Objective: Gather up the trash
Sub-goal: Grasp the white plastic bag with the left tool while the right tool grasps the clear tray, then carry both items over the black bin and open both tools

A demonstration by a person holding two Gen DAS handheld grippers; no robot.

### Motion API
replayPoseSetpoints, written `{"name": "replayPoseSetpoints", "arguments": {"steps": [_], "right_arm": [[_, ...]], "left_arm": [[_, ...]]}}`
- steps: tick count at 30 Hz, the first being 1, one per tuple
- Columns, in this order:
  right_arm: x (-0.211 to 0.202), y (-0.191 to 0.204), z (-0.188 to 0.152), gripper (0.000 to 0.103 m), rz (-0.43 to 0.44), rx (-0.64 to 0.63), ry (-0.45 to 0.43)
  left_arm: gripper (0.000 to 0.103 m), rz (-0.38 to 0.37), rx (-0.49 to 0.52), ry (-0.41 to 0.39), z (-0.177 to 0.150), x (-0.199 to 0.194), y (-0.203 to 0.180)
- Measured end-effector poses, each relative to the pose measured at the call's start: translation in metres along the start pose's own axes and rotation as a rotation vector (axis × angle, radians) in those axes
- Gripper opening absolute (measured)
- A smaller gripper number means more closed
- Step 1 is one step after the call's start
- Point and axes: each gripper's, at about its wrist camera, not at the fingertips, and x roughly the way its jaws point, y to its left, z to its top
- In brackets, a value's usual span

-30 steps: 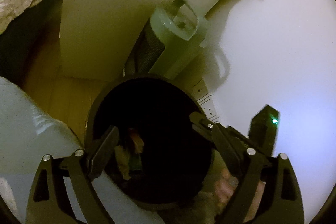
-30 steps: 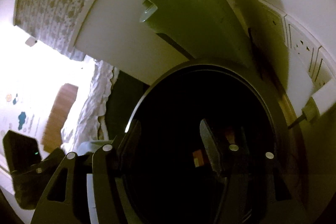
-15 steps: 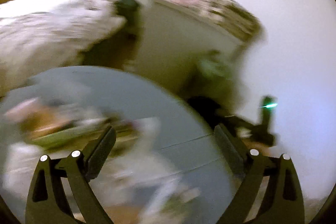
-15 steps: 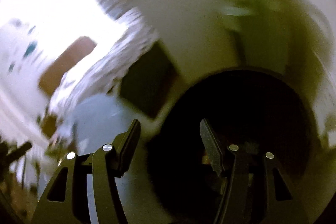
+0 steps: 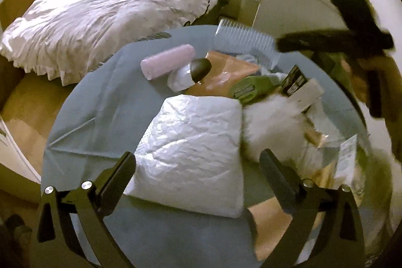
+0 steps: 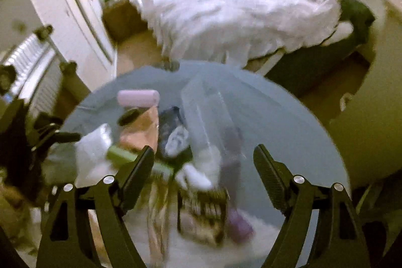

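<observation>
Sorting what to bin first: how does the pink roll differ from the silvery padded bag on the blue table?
The pink roll is a small cylinder at the table's far side; the silvery padded bag is larger, flat, crinkled and shiny, lying nearest the open left gripper. The roll looks matte. Both rest on the blue table, ungripped.

Motion blur smears the litter point(image 6: 198, 192), perhaps wrappers, beyond telling

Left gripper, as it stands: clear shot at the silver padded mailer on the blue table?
Probably yes. The left gripper is open and empty, its fingers straddling the near end of the silver padded mailer. The mailer lies flat on the blue table with nothing on top; white fluffy material only borders its right edge.
</observation>
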Motion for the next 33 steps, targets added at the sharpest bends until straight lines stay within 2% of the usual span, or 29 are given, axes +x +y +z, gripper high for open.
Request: {"name": "replayPoseSetpoints", "arguments": {"steps": [3, 5, 6, 8, 9, 11, 12, 13, 19, 24, 27, 33], "right_arm": [[0.027, -0.002, 0.017, 0.08, -0.041, 0.013, 0.049], [0.04, -0.006, 0.024, 0.063, -0.048, 0.028, 0.075], [0.044, -0.007, 0.025, 0.06, -0.051, 0.036, 0.084], [0.049, -0.006, 0.024, 0.046, -0.033, 0.056, 0.068], [0.048, -0.007, 0.023, 0.046, -0.028, 0.065, 0.057], [0.041, -0.01, 0.019, 0.043, -0.015, 0.086, 0.02], [0.036, -0.01, 0.016, 0.037, 0.006, 0.098, 0.002], [0.028, -0.013, 0.013, 0.025, 0.03, 0.122, -0.021], [-0.028, -0.03, -0.014, 0.024, 0.229, 0.252, -0.174], [-0.07, -0.039, -0.045, 0.024, 0.362, 0.324, -0.276], [-0.103, -0.047, -0.074, 0.024, 0.343, 0.353, -0.365], [-0.159, -0.078, -0.147, 0.024, 0.17, 0.434, -0.526]], "left_arm": [[0.098, -0.014, 0.011, 0.013, 0.001, 0.009, 0.012], [0.097, -0.035, 0.005, 0.002, 0.001, 0.01, 0.017], [0.095, -0.053, -0.019, 0.007, 0.003, 0.012, 0.023], [0.085, -0.061, -0.037, -0.001, 0.006, 0.012, 0.026], [0.073, -0.062, -0.041, -0.008, 0.008, 0.012, 0.029], [0.066, -0.087, -0.068, -0.02, 0.009, 0.011, 0.037], [0.061, -0.105, -0.089, -0.026, 0.009, 0.01, 0.04], [0.058, -0.116, -0.102, -0.029, 0.009, 0.01, 0.042], [0.054, -0.148, -0.173, -0.108, 0.004, -0.017, 0.047], [0.054, -0.184, -0.161, -0.186, 0.016, -0.052, 0.025], [0.054, -0.215, -0.122, -0.214, 0.028, -0.066, -0.001], [0.054, -0.313, -0.009, -0.248, 0.064, -0.068, -0.07]]}}
